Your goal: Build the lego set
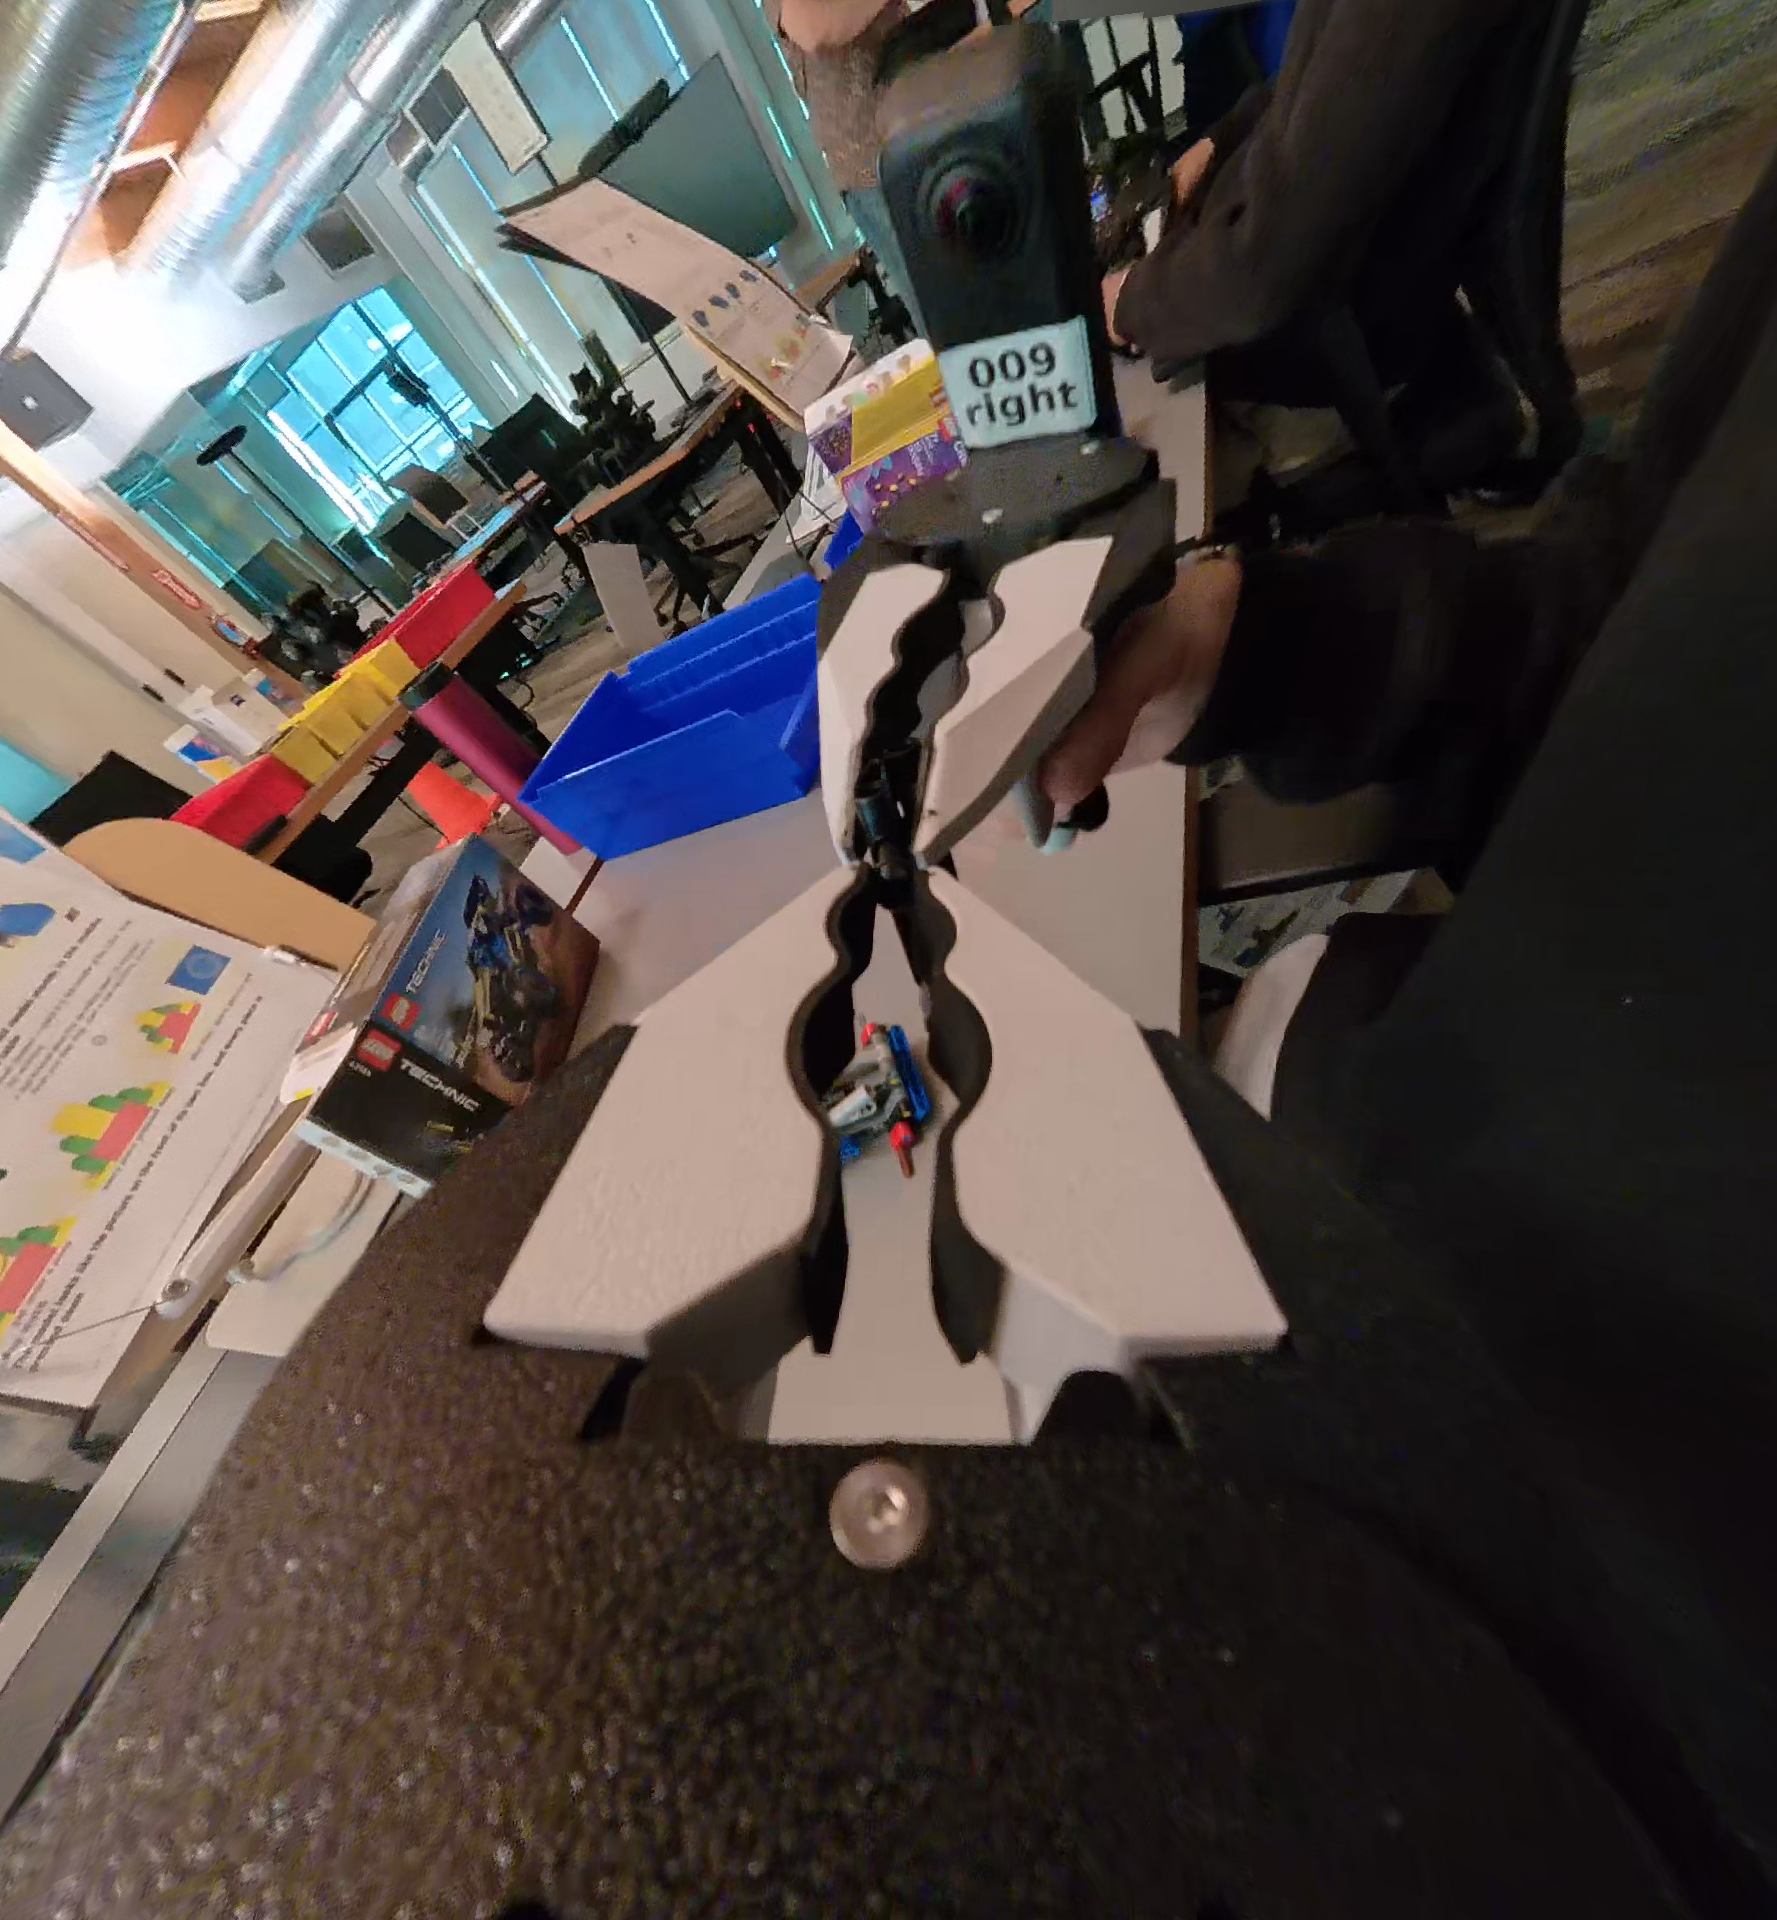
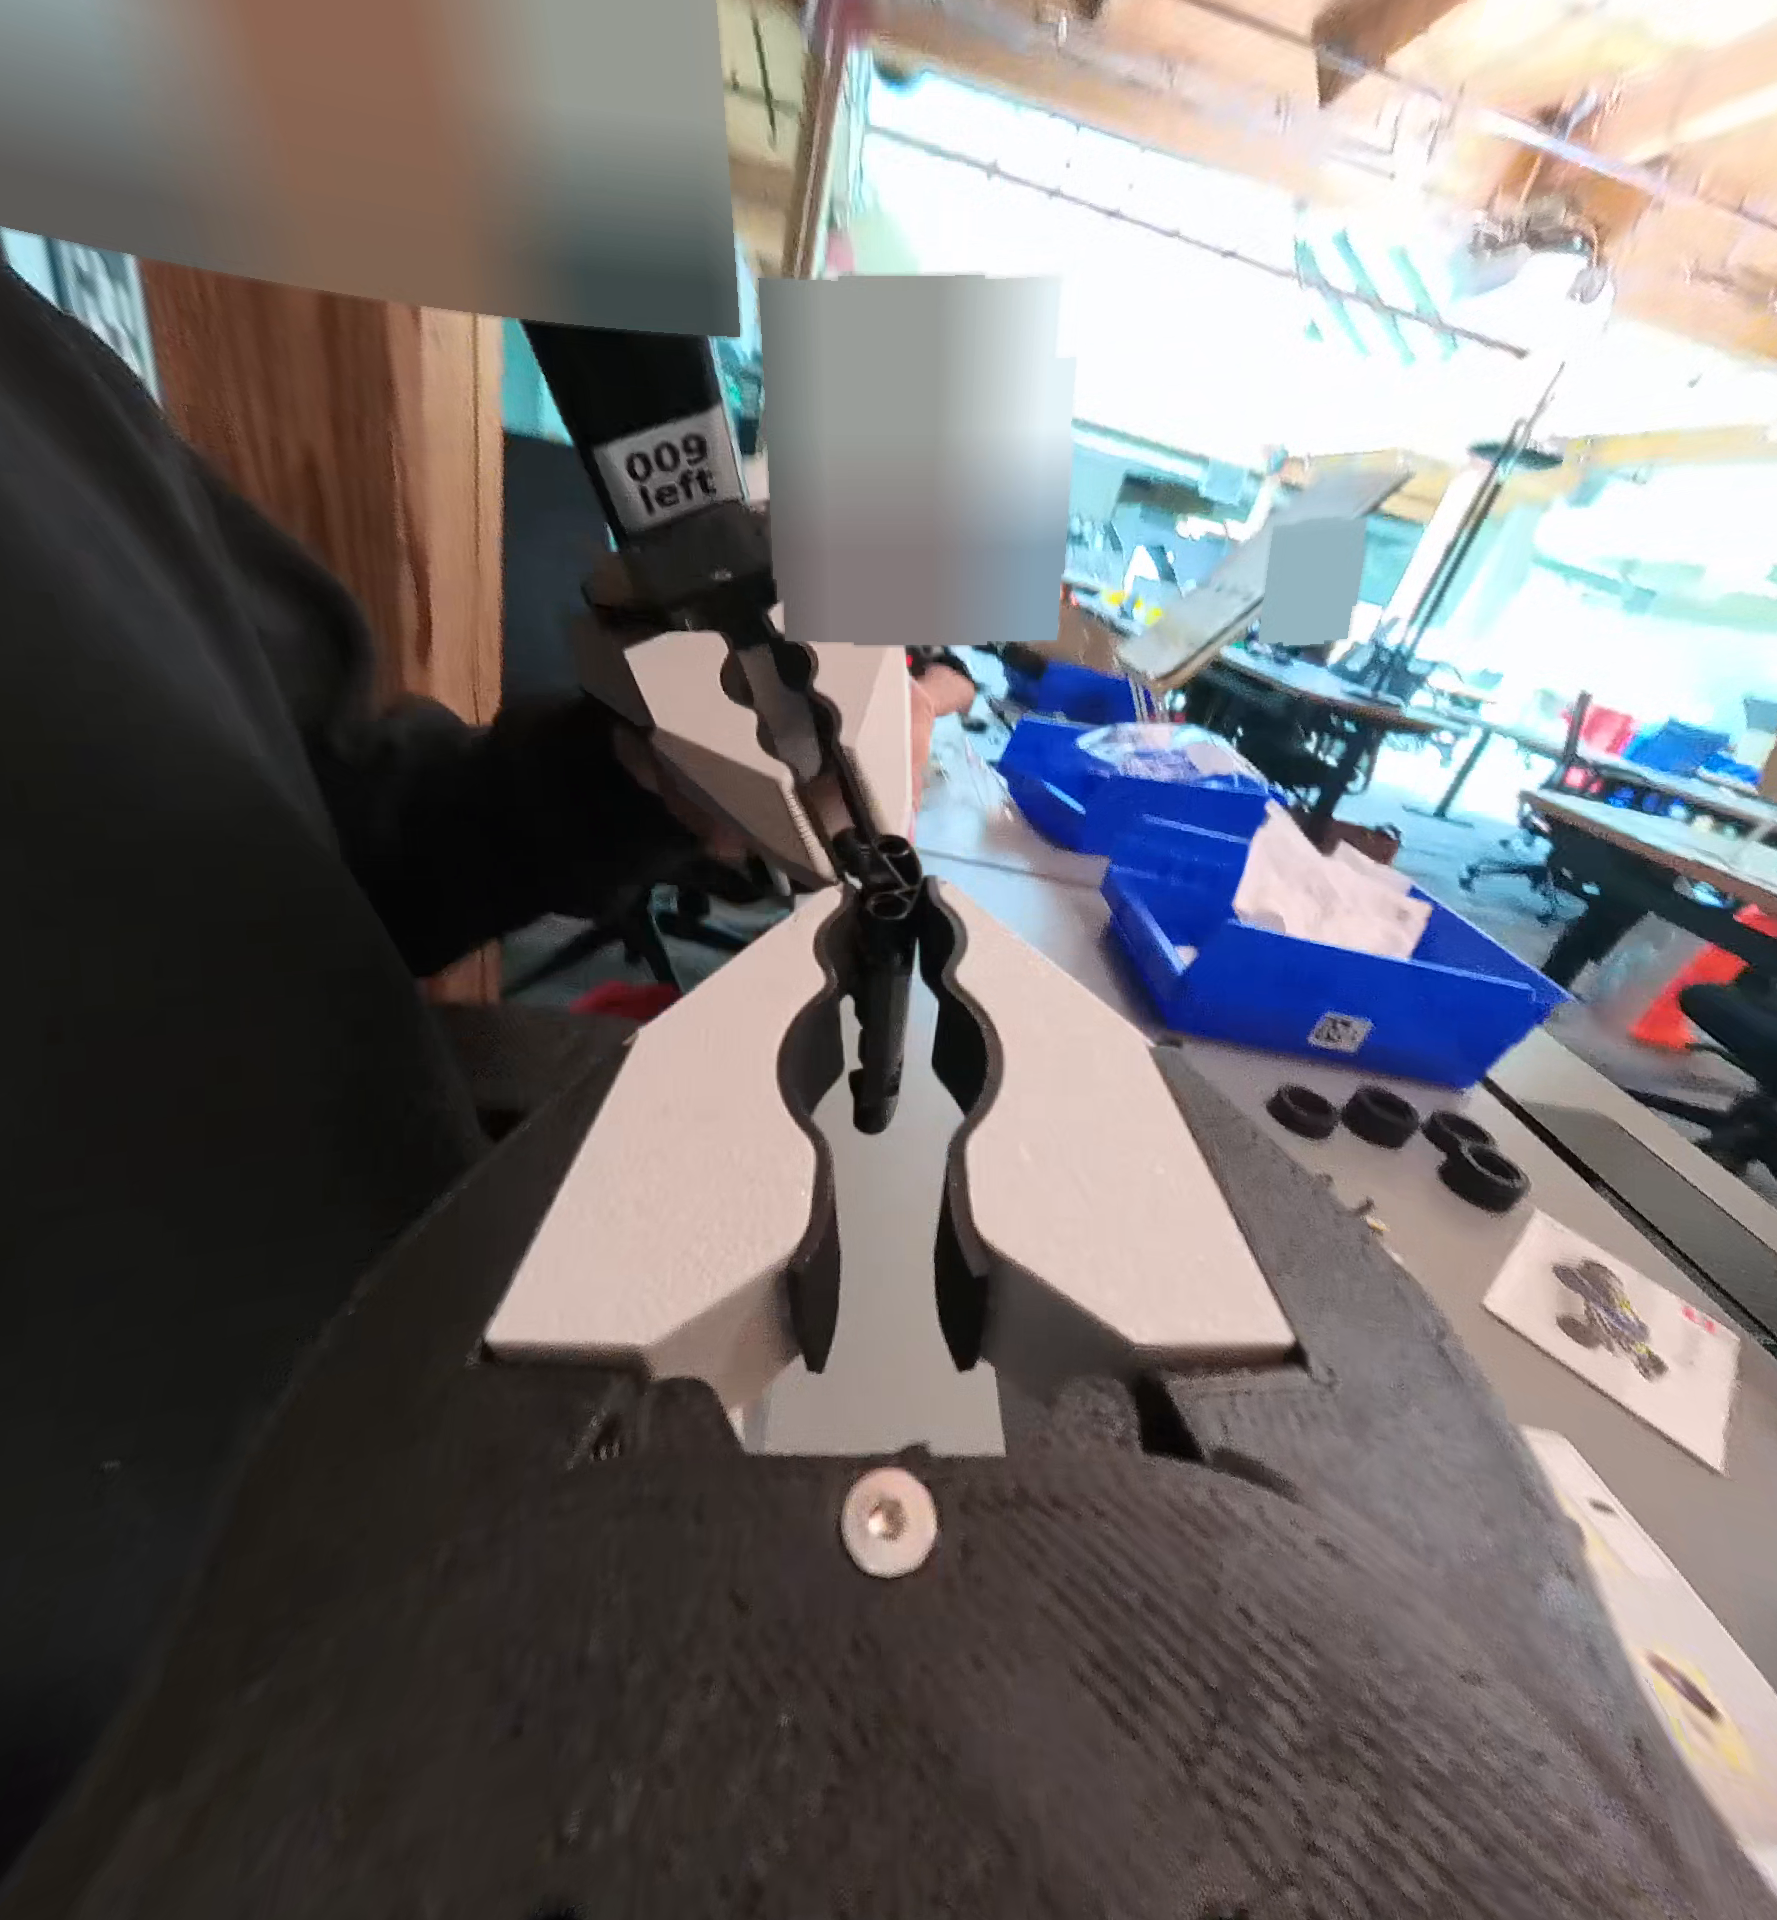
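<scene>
In the right wrist view my right gripper (image 2: 886, 896) is shut on a long black beam with round holes (image 2: 879, 997). The beam lies along the jaws and its holed end sticks out past the fingertips. My left gripper (image 2: 848, 836) comes in from the upper left, tip to tip with it, and is shut on a thin black part at that end. In the left wrist view my left gripper (image 1: 889, 883) meets the right gripper (image 1: 886, 854), with the black piece (image 1: 876, 810) between them. Both are held above the table. A small blue and grey model (image 1: 879, 1091) lies below.
A blue bin (image 1: 676, 748), a toy box (image 1: 448, 1039) and a printed building sheet (image 1: 63, 1091) lie to the left. Blue bins (image 2: 1331, 987), several black tyres (image 2: 1403, 1122) and a picture sheet (image 2: 1611, 1340) lie on the grey table (image 2: 1071, 862). A person's dark sleeve is close by. The grippers are tip to tip, or close to it.
</scene>
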`<state>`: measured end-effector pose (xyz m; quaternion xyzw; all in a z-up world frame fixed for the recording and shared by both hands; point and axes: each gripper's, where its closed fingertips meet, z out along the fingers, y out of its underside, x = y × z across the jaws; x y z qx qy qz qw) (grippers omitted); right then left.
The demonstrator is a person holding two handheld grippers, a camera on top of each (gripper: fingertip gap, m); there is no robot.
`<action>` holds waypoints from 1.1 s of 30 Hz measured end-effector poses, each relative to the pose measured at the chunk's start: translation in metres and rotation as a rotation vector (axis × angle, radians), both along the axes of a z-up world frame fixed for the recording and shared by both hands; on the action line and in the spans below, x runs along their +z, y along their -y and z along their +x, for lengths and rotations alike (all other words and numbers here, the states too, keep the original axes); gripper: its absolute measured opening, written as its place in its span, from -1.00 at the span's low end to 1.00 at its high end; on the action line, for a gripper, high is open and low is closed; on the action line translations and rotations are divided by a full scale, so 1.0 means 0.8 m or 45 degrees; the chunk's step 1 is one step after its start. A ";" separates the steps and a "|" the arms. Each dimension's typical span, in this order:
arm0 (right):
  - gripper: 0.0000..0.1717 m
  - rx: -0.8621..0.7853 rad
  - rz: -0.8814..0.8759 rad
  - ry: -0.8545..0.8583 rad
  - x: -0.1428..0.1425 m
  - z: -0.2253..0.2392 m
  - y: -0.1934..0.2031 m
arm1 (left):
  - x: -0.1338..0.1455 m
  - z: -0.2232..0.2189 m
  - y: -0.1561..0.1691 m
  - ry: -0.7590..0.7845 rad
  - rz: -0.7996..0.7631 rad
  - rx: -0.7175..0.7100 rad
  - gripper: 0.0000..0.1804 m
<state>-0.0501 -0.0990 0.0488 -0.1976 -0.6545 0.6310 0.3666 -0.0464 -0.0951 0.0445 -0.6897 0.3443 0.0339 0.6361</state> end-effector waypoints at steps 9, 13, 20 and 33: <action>-0.90 -0.230 0.120 0.185 -0.050 -0.019 -0.013 | -0.055 -0.021 -0.020 -0.199 -0.162 0.193 -0.97; -0.89 -0.249 0.212 0.302 -0.083 -0.019 -0.016 | -0.087 -0.023 -0.022 -0.296 -0.280 0.185 -0.97; -0.89 -0.155 0.208 0.496 -0.131 -0.005 -0.025 | -0.129 -0.018 -0.025 -0.170 -0.338 0.116 -0.96; -0.91 -0.312 0.270 0.651 -0.208 -0.026 -0.034 | -0.213 -0.031 -0.030 0.126 -0.525 0.259 -0.96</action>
